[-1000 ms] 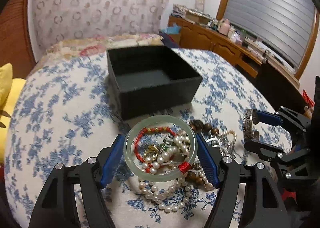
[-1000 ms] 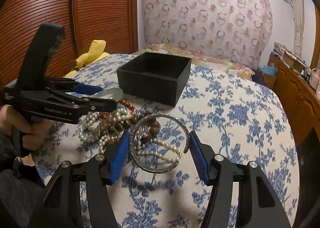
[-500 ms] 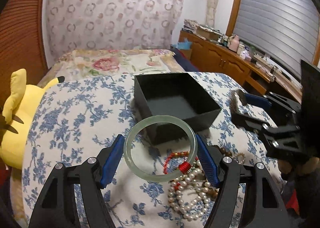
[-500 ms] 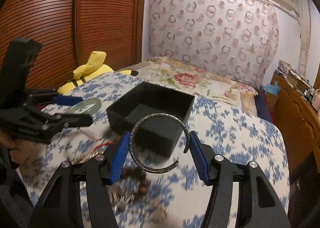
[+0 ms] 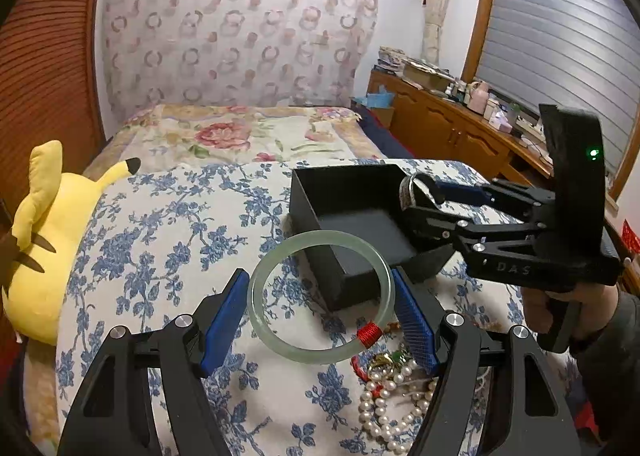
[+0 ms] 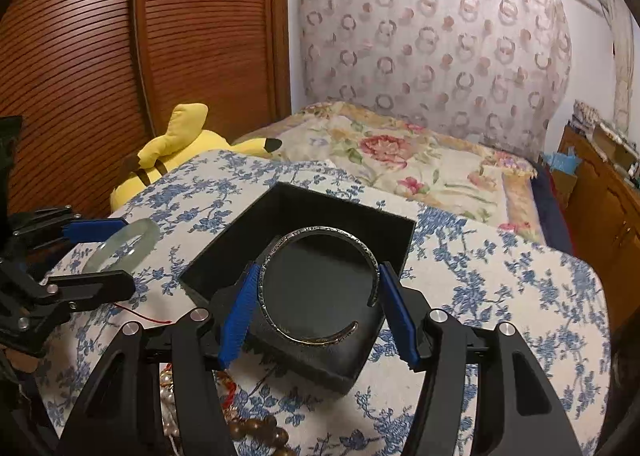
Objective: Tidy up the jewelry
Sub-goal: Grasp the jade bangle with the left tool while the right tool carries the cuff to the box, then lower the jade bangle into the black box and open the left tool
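Now silver cuff (image 6: 320, 288) sits clamped in right hand-held gripper (image 6: 318, 310).

Left tongs (image 5: 320, 310) tilted downward, pads clamped, right tongs (image 6: 318, 302) likewise, right hand (image 5: 560, 312) gripping handle

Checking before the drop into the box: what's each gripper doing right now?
Left gripper: closed on the green bangle.
Right gripper: closed on the silver cuff.
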`<state>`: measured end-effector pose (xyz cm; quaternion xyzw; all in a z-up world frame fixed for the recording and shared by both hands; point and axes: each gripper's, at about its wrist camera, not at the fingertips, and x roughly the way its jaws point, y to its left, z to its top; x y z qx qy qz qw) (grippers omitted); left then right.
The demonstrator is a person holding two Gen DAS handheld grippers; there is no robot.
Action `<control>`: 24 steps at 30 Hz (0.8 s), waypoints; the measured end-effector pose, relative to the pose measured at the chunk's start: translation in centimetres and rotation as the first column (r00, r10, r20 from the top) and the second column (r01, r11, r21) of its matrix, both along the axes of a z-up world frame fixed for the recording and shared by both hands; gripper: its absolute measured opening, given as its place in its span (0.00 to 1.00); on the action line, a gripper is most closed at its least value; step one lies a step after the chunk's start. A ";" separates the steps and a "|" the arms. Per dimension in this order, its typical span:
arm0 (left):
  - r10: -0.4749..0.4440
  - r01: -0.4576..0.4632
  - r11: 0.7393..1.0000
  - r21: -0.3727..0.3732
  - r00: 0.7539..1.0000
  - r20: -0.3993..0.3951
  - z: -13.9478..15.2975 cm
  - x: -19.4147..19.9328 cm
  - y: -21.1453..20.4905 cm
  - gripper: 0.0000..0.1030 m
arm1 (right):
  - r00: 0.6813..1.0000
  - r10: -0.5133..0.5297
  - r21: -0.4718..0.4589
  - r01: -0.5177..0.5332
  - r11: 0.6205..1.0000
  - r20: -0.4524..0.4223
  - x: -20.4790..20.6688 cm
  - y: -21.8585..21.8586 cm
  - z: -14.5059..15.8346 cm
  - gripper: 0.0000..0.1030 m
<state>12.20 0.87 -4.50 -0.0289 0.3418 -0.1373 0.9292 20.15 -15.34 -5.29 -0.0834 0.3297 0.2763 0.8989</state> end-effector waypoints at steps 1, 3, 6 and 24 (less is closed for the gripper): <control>0.002 -0.002 1.000 -0.002 1.000 0.000 0.0 0.4 0.1 0.66 | 1.000 -0.001 0.001 0.001 1.000 -0.003 0.1 0.0 -0.1 0.61; 0.004 -0.004 1.000 -0.003 1.000 -0.001 0.0 0.7 0.1 0.66 | 1.000 -0.003 0.010 0.003 1.000 0.004 0.1 -0.2 0.1 0.67; 0.006 -0.006 1.000 -0.002 1.000 -0.003 0.1 1.4 -0.1 0.66 | 1.000 -0.004 0.027 0.004 1.000 0.023 -0.5 -0.8 0.6 0.75; -0.040 0.041 0.994 0.100 0.999 -0.009 -0.1 5.5 -6.1 0.66 | 0.990 -0.133 0.042 0.131 0.990 0.038 -7.1 -8.4 -1.1 0.75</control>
